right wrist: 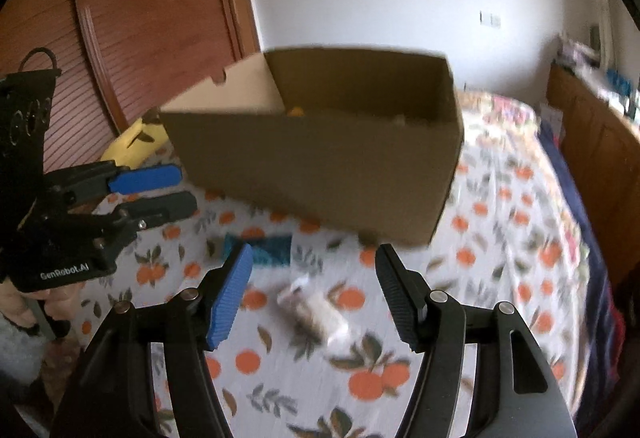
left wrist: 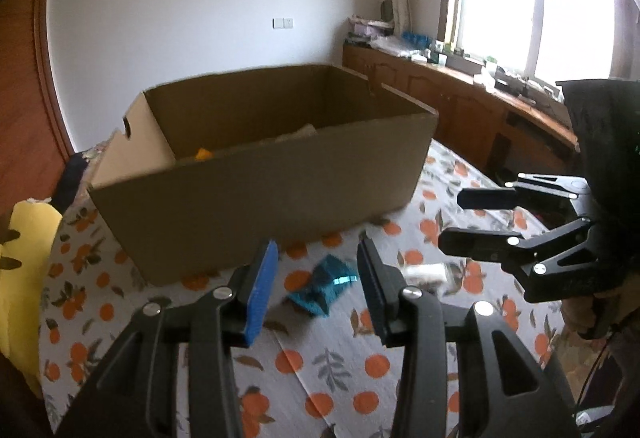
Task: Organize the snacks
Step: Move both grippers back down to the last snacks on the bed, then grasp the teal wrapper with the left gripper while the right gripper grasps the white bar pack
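Note:
A teal snack packet [left wrist: 324, 288] [right wrist: 260, 248] lies on the orange-print cloth just in front of an open cardboard box [left wrist: 260, 173] [right wrist: 320, 157]. My left gripper [left wrist: 318, 278] [right wrist: 188, 189] hovers over the packet, open, and its pads do not touch it. To the right, a clear packet with brown contents [right wrist: 312, 312] [left wrist: 426, 274] lies on the cloth. My right gripper [right wrist: 314, 286] [left wrist: 450, 220] is open above it, one finger to each side, with no contact. Something orange [left wrist: 204, 153] shows inside the box.
The cloth [left wrist: 332, 370] covers a bed-like surface. A yellow object [left wrist: 24, 278] lies at its left edge. A wooden door [right wrist: 140, 17] stands behind the box on the left. A cluttered wooden cabinet [left wrist: 460, 93] runs under the window on the right.

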Motion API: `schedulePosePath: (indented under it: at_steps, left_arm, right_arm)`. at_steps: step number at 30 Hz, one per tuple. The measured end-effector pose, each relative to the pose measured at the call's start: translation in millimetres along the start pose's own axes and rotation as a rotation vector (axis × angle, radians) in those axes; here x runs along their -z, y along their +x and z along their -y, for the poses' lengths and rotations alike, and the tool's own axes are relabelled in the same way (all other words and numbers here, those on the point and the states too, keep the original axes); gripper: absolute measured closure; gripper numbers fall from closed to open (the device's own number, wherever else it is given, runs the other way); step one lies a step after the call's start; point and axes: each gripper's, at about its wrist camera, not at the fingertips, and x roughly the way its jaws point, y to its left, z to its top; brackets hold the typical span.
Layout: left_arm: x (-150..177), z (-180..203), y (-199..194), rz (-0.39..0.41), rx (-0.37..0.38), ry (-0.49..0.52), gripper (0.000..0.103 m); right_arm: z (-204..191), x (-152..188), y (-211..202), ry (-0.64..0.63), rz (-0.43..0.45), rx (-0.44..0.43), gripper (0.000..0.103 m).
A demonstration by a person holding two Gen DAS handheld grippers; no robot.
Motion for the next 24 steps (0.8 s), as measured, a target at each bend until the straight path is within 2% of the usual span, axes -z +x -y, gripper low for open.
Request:
schedulePosePath:
  at_steps: [4,11,18,24]
  left_arm:
    - [11.3,5.7,8.3,-0.039,0.015,0.006,0.062]
    - [19.4,9.4,21.1,-0.088,0.013,0.026,0.062]
    - [23.0,9.9,37.6,-0.147,-0.006,0.068,0.062]
    - [19.3,11.8,57.8,-0.191,-0.020,0.093,0.062]
  right_arm:
    - [7.5,24.2,12.2,0.027,-0.043,0.022,0.038]
    - [17.4,41.9,27.0,0.061,-0.081,0.032,0.038]
    - [16.0,44.1,29.4,0.054,-0.063,0.022,0.038]
    - [19.9,46.3,34.6,0.092,-0.085,0.036,0.038]
